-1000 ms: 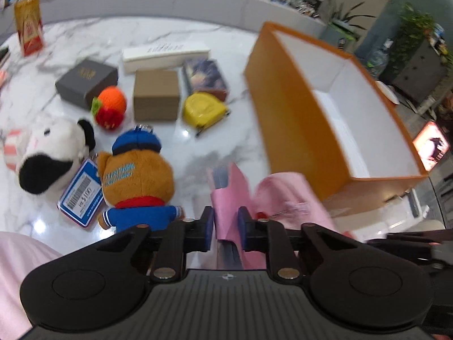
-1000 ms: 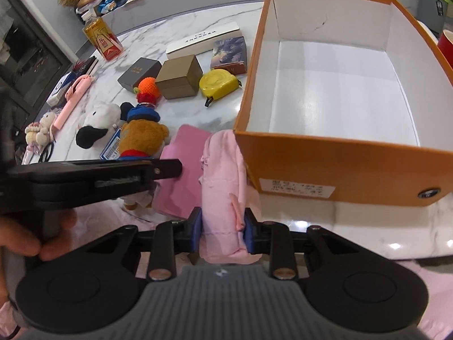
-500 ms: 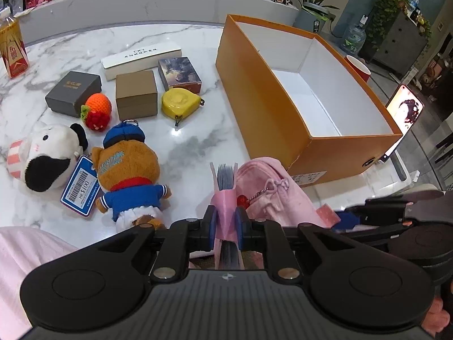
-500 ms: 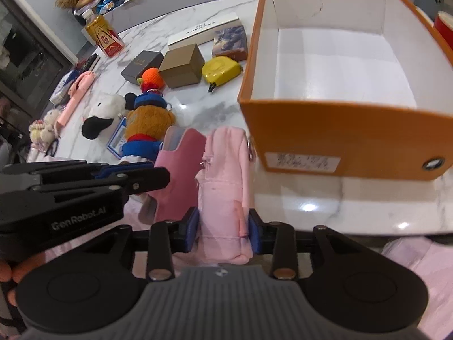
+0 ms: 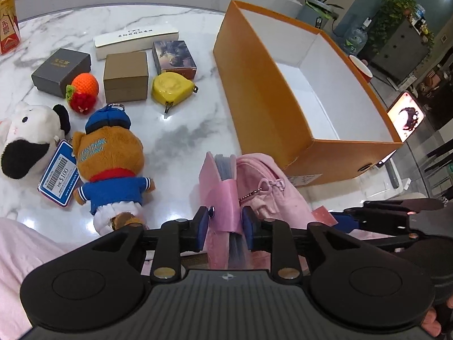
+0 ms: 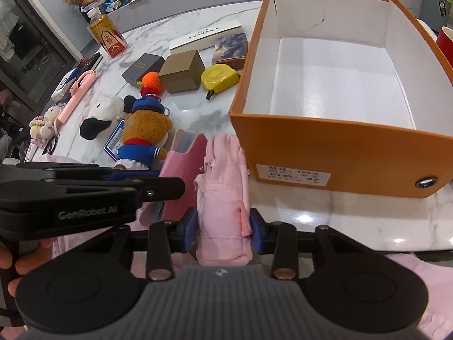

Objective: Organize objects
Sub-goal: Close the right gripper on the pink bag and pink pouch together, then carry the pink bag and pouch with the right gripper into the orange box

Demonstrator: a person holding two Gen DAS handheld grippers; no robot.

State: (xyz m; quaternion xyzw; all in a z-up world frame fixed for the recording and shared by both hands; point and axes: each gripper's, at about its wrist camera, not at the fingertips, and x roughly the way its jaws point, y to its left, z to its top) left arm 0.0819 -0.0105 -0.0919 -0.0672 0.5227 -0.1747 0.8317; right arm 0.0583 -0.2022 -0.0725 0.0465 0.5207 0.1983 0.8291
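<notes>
Loosening now, the left gripper (image 5: 223, 226): its jaws have just been opening around the pink card holder (image 5: 219, 187), which a second ago was pinched tight, and a sliver of space shows at each blue pad while the holder stands between them with its grey sleeves fanned at the top. Over on the right gripper (image 6: 222, 228), the jaws have also widened over that second and now sit around the pink pouch (image 6: 223, 192), pads just beside its sides; whether they press it I cannot tell for sure, though it looks lightly gripped. Both pink items sit side by side at the near edge of the marble table (image 5: 181, 130), just beside the near corner of the orange box (image 6: 334, 153), whose white inside holds nothing. Further out lie the brown bear (image 5: 110, 164), the black-and-white plush (image 5: 25, 138), the yellow tape measure (image 5: 171, 87), a tan box (image 5: 126, 75) and a grey box (image 5: 61, 69), all well apart from both grippers.
</notes>
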